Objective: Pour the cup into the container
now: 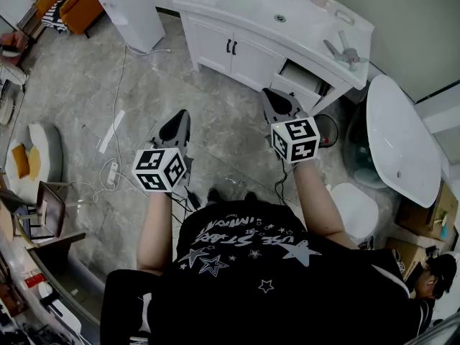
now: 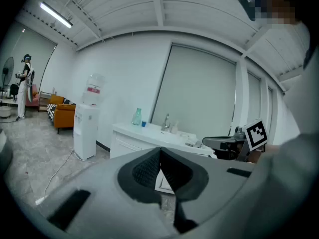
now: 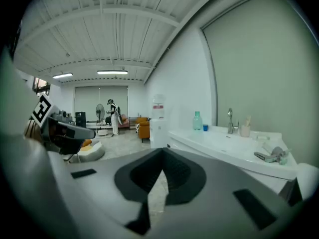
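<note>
A person (image 1: pixel 273 279) in a black, star-printed shirt stands on a grey tiled floor (image 1: pixel 215 124) and faces a white vanity (image 1: pixel 244 31) at 12 o'clock, with a two-jaw gripper in each hand pointed toward it. The left gripper (image 1: pixel 181 117) has its jaws pressed together with nothing between them. The right gripper (image 1: pixel 269 95) is likewise closed and empty, its tips near the vanity's open drawer (image 1: pixel 302 77) at 1 o'clock. Neither gripper touches anything.

The small blue cup (image 3: pixel 205 128) stands on the vanity top, well apart from both grippers. In the right gripper view, a green bottle (image 3: pixel 197 120) is just beside it at its 9 o'clock, while a faucet (image 3: pixel 230 119) and a beige cup (image 3: pixel 244 130) stand at its 3 o'clock. A grey tool (image 3: pixel 269 155) lies farther along the counter, toward its right end.

In the head view, a white water dispenser (image 1: pixel 133 9) stands against the wall at the person's 11 o'clock, with an orange sofa (image 1: pixel 75 6) beyond it at 10 o'clock. A white bathtub (image 1: pixel 399 139) fills the floor at 2 o'clock. A power strip (image 1: pixel 111 172) lies on the tiles at the left gripper's 9 o'clock. Far back in the right gripper view, a second person (image 3: pixel 112 116) stands beside a pedestal fan (image 3: pixel 99 111).
</note>
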